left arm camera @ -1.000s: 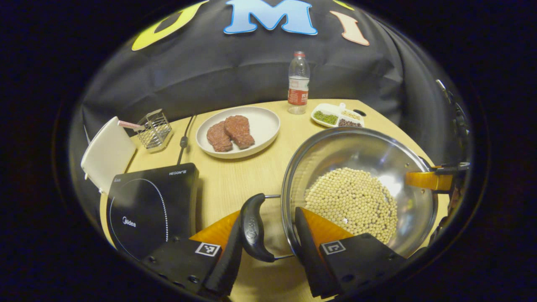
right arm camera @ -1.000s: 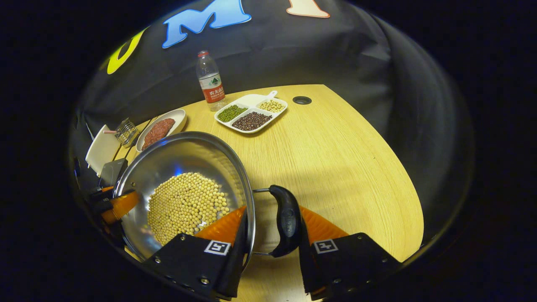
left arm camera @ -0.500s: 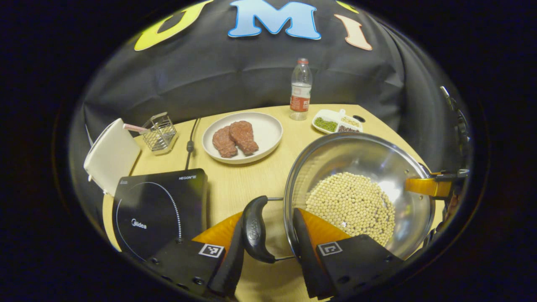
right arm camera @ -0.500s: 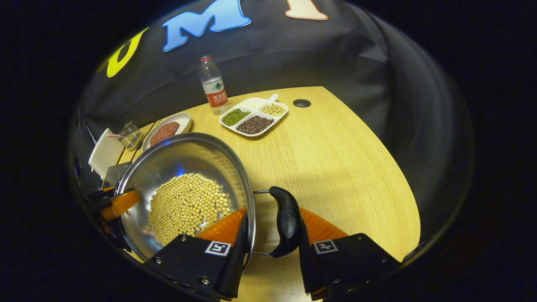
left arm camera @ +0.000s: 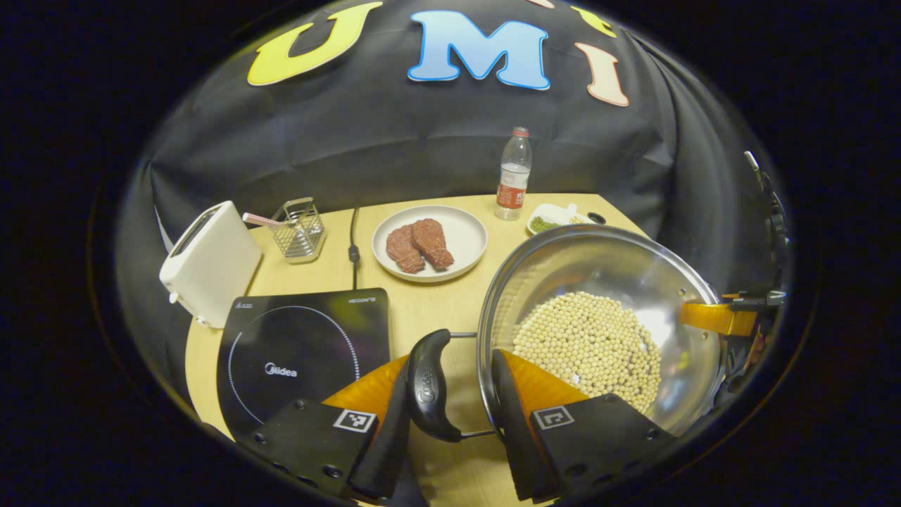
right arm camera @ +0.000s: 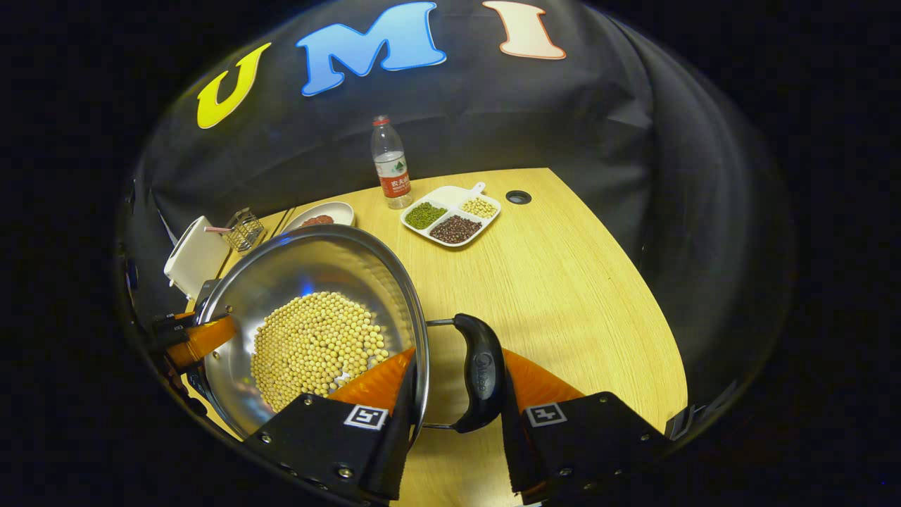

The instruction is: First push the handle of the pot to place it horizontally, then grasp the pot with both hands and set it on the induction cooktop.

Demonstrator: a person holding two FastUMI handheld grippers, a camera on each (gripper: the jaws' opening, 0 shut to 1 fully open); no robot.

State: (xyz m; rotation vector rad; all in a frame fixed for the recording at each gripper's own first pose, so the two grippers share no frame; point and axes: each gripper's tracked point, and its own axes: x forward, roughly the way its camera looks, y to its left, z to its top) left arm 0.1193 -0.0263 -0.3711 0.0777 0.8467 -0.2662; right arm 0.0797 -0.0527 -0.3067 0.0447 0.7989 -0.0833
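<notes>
Left claw (left arm camera: 450,362) is clenched on the pot (left arm camera: 598,260). One finger bears on the outside of the black side handle (left arm camera: 426,386) and the other sits inside the steel rim. Right claw (right arm camera: 457,355) is clenched the same way on the opposite handle (right arm camera: 482,373). Both handles lie horizontal, so the push step appears complete and the step in hand is the two-handed carry. Whether the pot base is clear of the table (right arm camera: 563,282) cannot be told.

The pot spans the gap between the two claws and carries a bed of pale beans (left arm camera: 588,345). The induction cooktop (left arm camera: 295,352) lies flat just to the outer side of the left claw and slightly forward of it.

Next move, as judged: translate both claws together toward the cooktop side. Keep the rim level so the beans do not shift, then lower the base inside the dotted ring.

Writing present:
- The cooktop carries printed brand marks at its centre and far corners.
- The bottle (left arm camera: 512,172), far ahead of the claws, carries a paper label.
- Each handle bears a small stamped mark.
- Each claw body bears square coded markers.
</notes>
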